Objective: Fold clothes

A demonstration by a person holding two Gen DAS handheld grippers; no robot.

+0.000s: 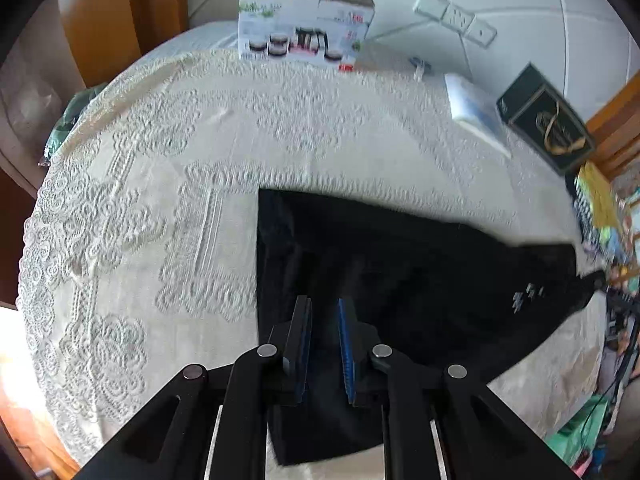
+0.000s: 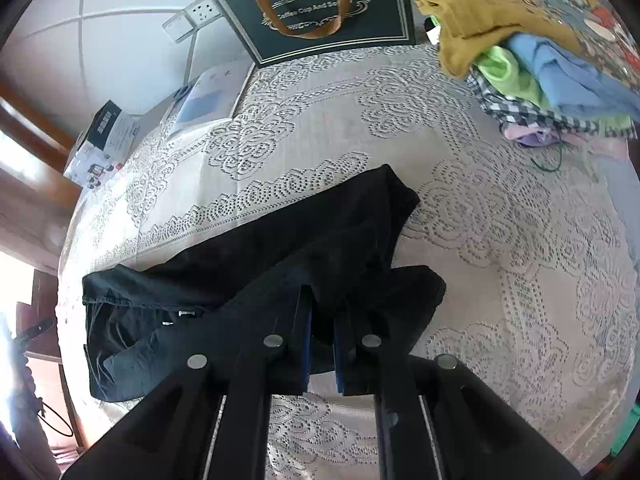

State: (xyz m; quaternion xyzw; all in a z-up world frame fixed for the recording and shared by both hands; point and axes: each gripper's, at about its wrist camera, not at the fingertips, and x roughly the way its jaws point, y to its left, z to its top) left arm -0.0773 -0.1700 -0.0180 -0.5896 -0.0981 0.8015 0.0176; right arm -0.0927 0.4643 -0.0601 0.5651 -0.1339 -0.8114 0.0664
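Note:
A black garment (image 1: 420,280) lies on the lace tablecloth (image 1: 140,240), its left corner flat and squared off. My left gripper (image 1: 325,302) hangs over the garment's near part. Its jaws stand a little apart, and the blue pads (image 1: 346,352) show with only dark cloth behind them. In the right wrist view the black garment (image 2: 280,248) is rumpled, with one end stretching away to the upper right. My right gripper (image 2: 322,300) is shut on a bunched fold of it, and that fold hangs off the table between the fingers.
A pile of coloured clothes (image 2: 540,60) sits at the far right. Along the wall stand a dark gift bag (image 2: 320,8), a white box of glassware (image 1: 304,24) and a flat white box (image 1: 472,108). The table edge (image 1: 40,220) curves round on the left.

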